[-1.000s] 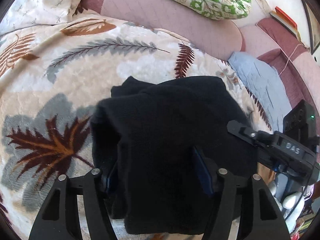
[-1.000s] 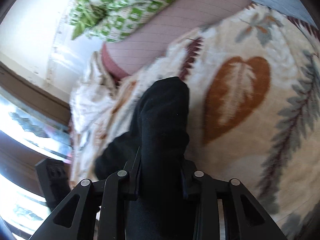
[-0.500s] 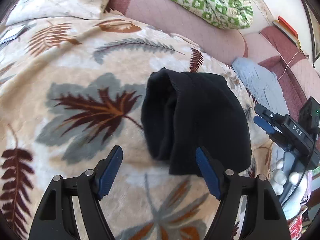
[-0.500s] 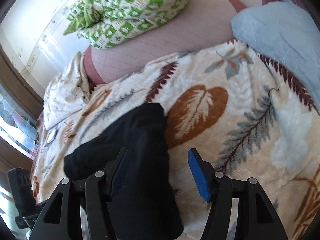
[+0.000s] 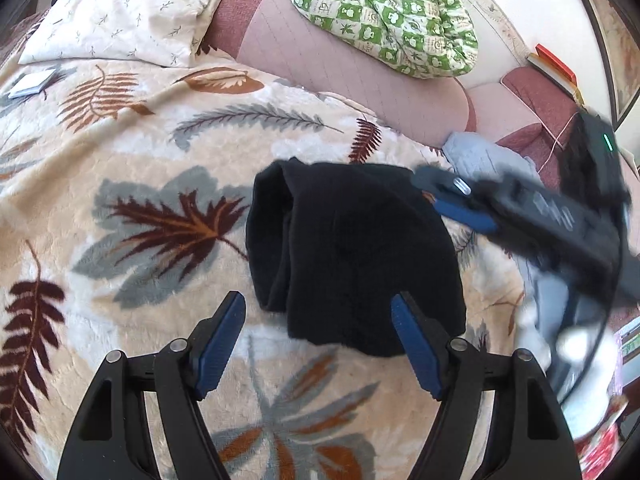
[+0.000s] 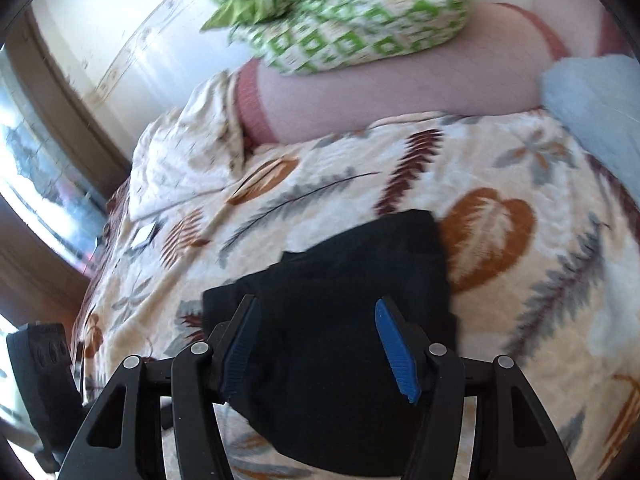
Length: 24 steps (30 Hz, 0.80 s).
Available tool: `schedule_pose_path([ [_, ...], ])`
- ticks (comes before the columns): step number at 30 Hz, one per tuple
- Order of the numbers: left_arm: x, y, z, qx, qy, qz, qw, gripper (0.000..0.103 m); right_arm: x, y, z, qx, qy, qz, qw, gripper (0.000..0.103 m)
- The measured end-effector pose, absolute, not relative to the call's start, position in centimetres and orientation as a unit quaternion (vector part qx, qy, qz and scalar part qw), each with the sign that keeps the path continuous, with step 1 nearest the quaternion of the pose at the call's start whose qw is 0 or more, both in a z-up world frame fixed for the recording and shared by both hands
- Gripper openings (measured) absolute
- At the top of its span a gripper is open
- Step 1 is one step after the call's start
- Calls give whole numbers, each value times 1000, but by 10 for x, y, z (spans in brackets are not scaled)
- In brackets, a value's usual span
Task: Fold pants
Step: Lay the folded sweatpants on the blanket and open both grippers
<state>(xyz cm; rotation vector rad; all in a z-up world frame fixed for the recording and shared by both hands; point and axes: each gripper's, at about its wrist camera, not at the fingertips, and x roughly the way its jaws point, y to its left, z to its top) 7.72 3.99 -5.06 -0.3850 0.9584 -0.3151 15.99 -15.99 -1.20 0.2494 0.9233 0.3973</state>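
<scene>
Black pants point(image 5: 352, 256) folded at frame centre on leaf-print blanket point(image 5: 132, 152), left gripper point(image 5: 318, 344) spread apart below them, right gripper point(image 6: 318, 344) likewise spread, gripping nothing.

Bright daylight throughout, strongest from the blown-out window point(image 6: 36, 184) at the left of the right wrist view. Heavy motion smear on the right gripper point(image 5: 460, 204) in the left wrist view and on the green-checked bedding point(image 6: 340, 16). Strong fisheye bending, black corners, black pants point(image 5: 352, 256) almost without detail.
</scene>
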Motion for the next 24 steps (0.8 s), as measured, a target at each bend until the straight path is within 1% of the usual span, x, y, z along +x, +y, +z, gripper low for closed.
schedule_pose_path([
  [3,61,42,-64,-187,459,-152,855,75,186,-123,-30,69,487,177,853,65],
  [5,51,44,-72,-187,463,-149,854,75,207,-104,-54,33,527,143,837,65],
  [7,43,46,-77,-183,465,-145,854,75,221,-100,-70,40,544,125,829,68],
  [9,36,48,-79,-174,465,-140,857,75,230,-98,-76,42,551,114,826,72],
  [10,34,48,-78,-169,464,-137,859,75,232,-98,-74,43,548,112,828,72],
  [12,28,50,-74,-160,455,-131,866,75,230,-100,-63,50,534,114,836,72],
  [15,18,51,-64,-146,442,-124,876,75,208,-113,-33,74,481,126,865,72],
  [18,6,52,-50,-129,420,-113,891,75,165,-135,-8,96,435,138,885,72],
  [22,-9,41,-28,-86,382,-75,917,75,83,-174,7,100,361,110,921,72],
  [23,-14,37,-23,-70,369,-58,925,76,64,-182,7,97,343,96,929,72],
  [24,-20,32,-18,-52,354,-41,933,81,46,-190,7,92,325,78,938,73],
])
